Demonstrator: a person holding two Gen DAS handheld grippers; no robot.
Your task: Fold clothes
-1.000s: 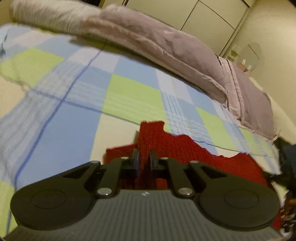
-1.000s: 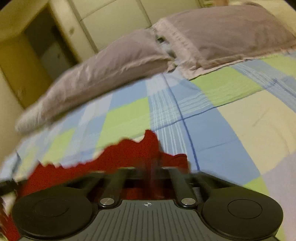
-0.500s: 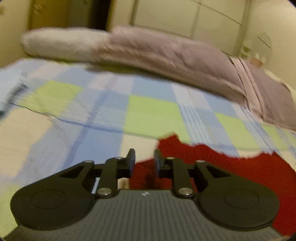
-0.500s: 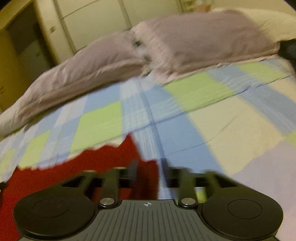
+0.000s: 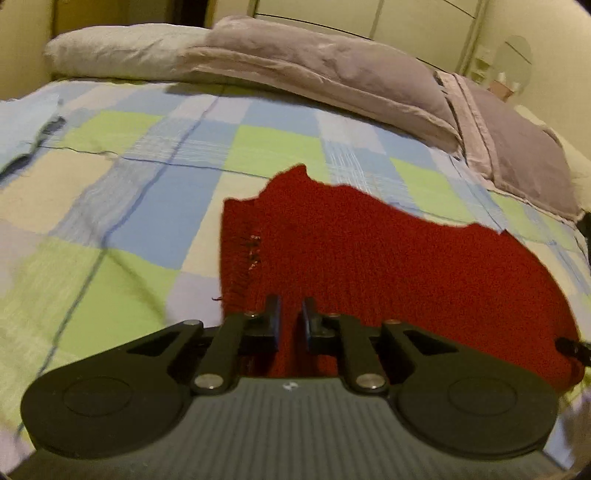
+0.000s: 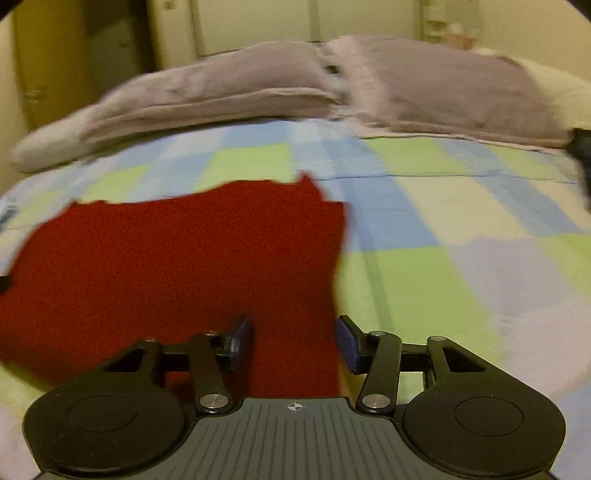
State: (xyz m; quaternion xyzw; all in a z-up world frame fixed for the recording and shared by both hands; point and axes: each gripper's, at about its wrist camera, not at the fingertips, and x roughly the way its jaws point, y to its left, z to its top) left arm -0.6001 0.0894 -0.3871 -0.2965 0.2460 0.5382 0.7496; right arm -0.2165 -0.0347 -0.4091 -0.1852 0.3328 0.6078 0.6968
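Note:
A red knitted garment (image 5: pixel 388 258) lies spread flat on the checked bedcover (image 5: pixel 129 221). My left gripper (image 5: pixel 290 308) hovers over its near left part. Its jaws are closing, with a narrow gap still between them. The red knit shows through that gap from below, and the pads do not press on it. In the right wrist view the same garment (image 6: pixel 184 258) fills the left half. My right gripper (image 6: pixel 293 328) stands wide open over the garment's right edge, and the cloth lies beneath the fingers without touching them.
Two mauve pillows (image 5: pixel 314 74) and a pale one (image 5: pixel 122 51) line the head of the bed, with cupboard doors (image 6: pixel 258 22) behind. A dark item (image 6: pixel 583 155) sits at the bed's right edge. Bare bedcover (image 6: pixel 461 258) stretches right of the garment.
Both grippers were shut on the garment's raised edge a second ago. They have let go and drawn back. The right jaws now stand wide and the garment lies flat.

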